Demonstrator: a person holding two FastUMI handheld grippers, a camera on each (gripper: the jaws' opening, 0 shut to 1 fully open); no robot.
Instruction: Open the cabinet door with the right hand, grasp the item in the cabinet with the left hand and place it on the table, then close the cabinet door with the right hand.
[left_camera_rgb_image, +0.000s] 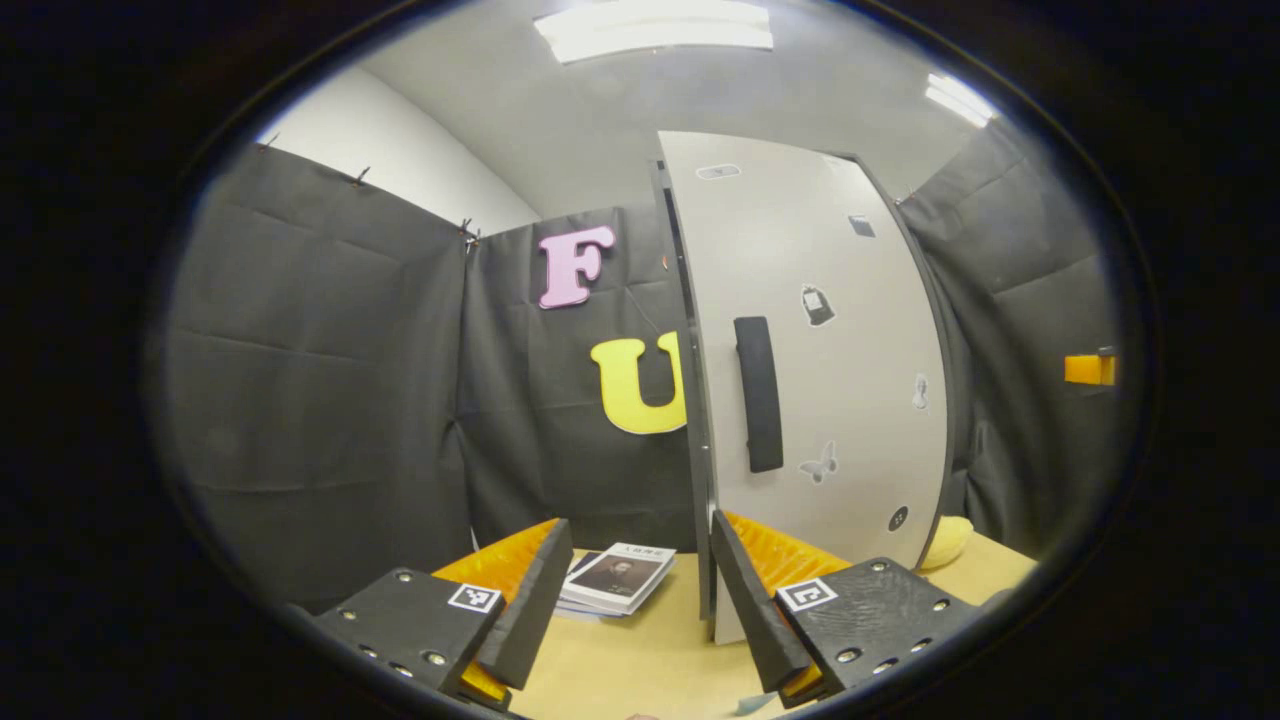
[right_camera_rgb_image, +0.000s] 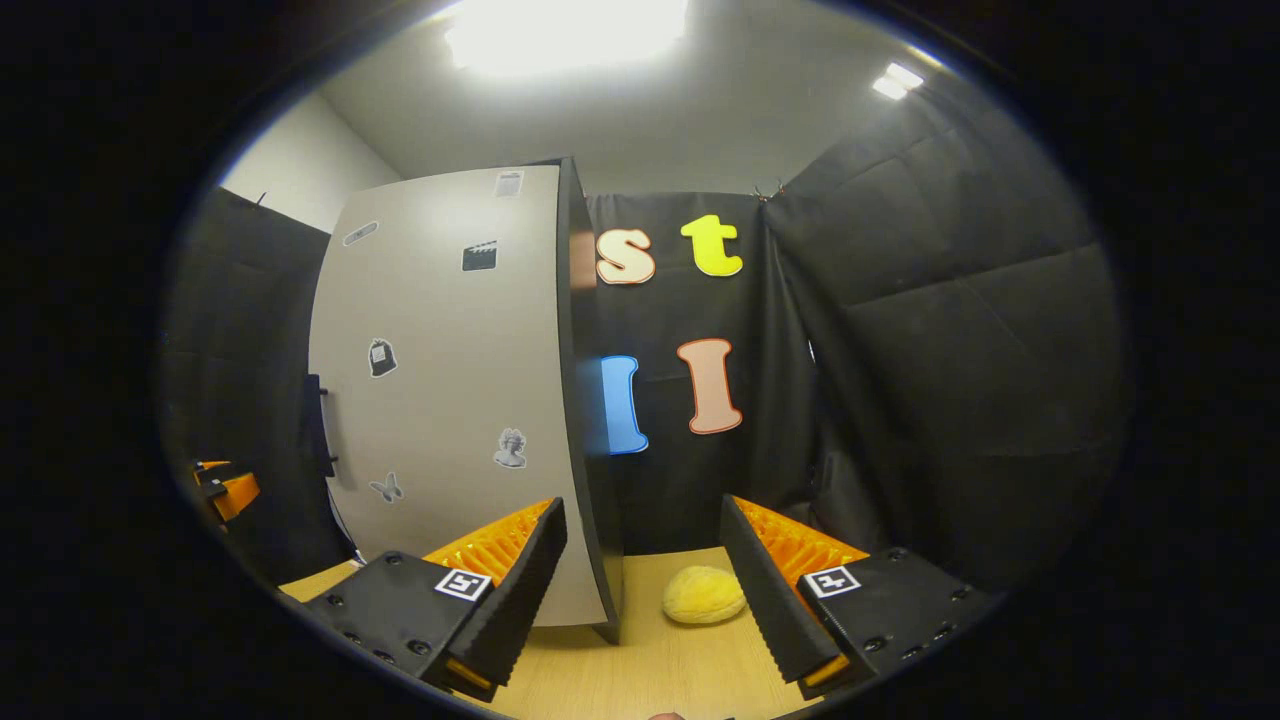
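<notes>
The left gripper (left_camera_rgb_image: 632, 560) hangs above the table (left_camera_rgb_image: 640, 660) with its two fingers spread apart and nothing between them. Ahead stands the cabinet (left_camera_rgb_image: 700, 400), its pale door (left_camera_rgb_image: 850, 400) closed, carrying a dark vertical handle (left_camera_rgb_image: 758, 394) and several small stickers. A stack of books (left_camera_rgb_image: 615, 578) lies on the table left of the cabinet. A yellow item (left_camera_rgb_image: 946, 541) sits near the table's right edge, beside the cabinet's right side.

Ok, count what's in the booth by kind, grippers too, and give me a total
Cabinet: 1
Handle: 1
Book: 1
Yellow plush: 1
Table: 1
Grippers: 2, left gripper and right gripper, both open
Total: 7
</notes>
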